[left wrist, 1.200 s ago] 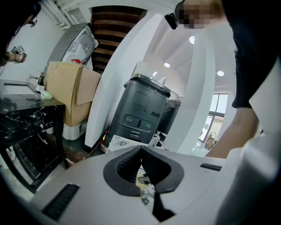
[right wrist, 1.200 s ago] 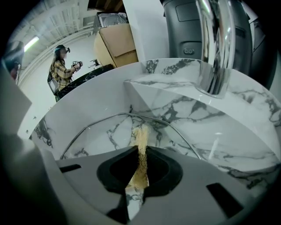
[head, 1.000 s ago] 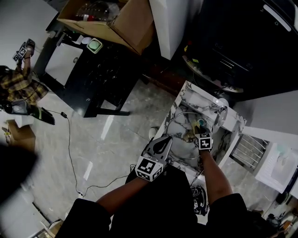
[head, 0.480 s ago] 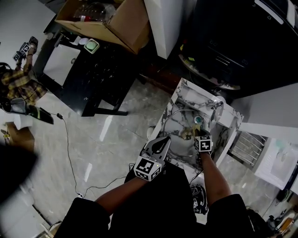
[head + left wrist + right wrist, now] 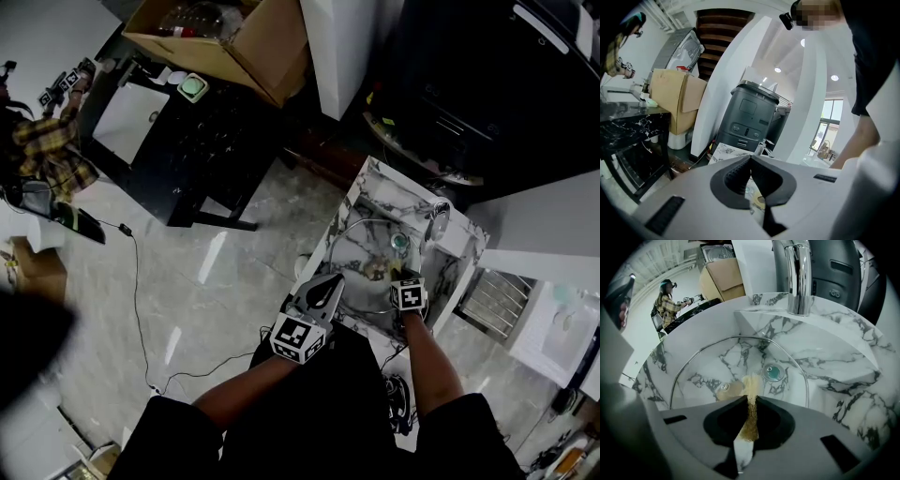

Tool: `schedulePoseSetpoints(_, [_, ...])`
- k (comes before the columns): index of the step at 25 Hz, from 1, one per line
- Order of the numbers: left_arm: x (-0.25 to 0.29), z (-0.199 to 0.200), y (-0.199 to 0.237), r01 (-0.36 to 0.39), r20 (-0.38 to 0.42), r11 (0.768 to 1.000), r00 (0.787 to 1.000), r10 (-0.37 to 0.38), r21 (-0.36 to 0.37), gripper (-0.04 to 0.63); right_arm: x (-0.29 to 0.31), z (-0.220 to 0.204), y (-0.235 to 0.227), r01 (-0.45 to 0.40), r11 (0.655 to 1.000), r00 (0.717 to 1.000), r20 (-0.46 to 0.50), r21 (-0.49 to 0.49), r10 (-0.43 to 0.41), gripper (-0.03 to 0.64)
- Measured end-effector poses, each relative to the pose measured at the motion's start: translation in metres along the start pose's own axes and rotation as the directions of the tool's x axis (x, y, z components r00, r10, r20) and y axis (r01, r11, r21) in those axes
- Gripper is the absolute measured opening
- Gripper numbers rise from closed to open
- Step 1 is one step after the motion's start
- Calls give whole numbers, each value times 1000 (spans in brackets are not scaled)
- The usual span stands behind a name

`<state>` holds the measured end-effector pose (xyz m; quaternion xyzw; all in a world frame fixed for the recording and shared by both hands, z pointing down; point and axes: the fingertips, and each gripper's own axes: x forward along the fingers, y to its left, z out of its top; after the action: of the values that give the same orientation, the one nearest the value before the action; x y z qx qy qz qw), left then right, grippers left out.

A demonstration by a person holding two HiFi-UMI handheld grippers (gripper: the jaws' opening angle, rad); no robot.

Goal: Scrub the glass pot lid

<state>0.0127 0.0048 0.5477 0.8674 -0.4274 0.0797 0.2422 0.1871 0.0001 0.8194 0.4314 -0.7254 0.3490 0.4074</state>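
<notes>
Observed from beside the operator.

At 10 o'clock of the head view, a second person (image 5: 49,155) in a plaid shirt stands by a black desk (image 5: 192,141). An open cardboard box (image 5: 230,37) sits at that desk's 1 o'clock corner. A thin cable (image 5: 141,309) trails across the marble floor (image 5: 234,253).

Left tongs (image 5: 330,284): held above the near edge of the basin, at 8 o'clock of the lid. In the left gripper view the left tongs (image 5: 750,158) have their jaw tips pressed together with nothing between them. They point up and away toward a grey machine (image 5: 750,117), clear of the lid.

Glass pot lid (image 5: 361,267): lies inside the white, black-veined marble sink (image 5: 361,211). In the right gripper view the glass pot lid (image 5: 733,359) shows as a clear disc with a metal rim that spans most of the sink (image 5: 834,357) floor. Its knob fitting (image 5: 724,387) sits near the disc's middle. Which face is up cannot be told.

Right tongs (image 5: 392,272): reaching into the basin over the lid. In the right gripper view the right tongs (image 5: 751,401) are clamped on a tan scouring pad (image 5: 751,384). The pad's free end pokes out past the jaw tips, just at 3 o'clock of the knob fitting. Whether the pad touches the glass cannot be confirmed.

The green drain plug (image 5: 772,372) lies at 1 o'clock of the pad, seen through the glass. The chrome faucet (image 5: 799,277) stands on the basin rim at 12 o'clock.
</notes>
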Motion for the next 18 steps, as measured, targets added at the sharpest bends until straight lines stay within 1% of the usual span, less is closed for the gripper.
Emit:
schedulePoseSetpoints(4, [-4,-4,-1,-9,1,1000,1000,9,-2,15,-3,-10,12,-43,998,998,-37,-40,41,54])
schedulePoseSetpoints(11, [-12,-4,7,-30,18,999,999,30,-11,15,-1,-21,38,-115,992,991,-76,-52,111,54])
schedulePoseSetpoints(14, [-15,-4,10,-41,21,999,999,41,-16,15,-2,-24,54,-161,985,984,-86,-60,155,52])
schedulePoseSetpoints(18, [-19,-7,14,-52,19,998,998,52,-24,15,2,-26,80,-239,968,968,-101,-73,231,52])
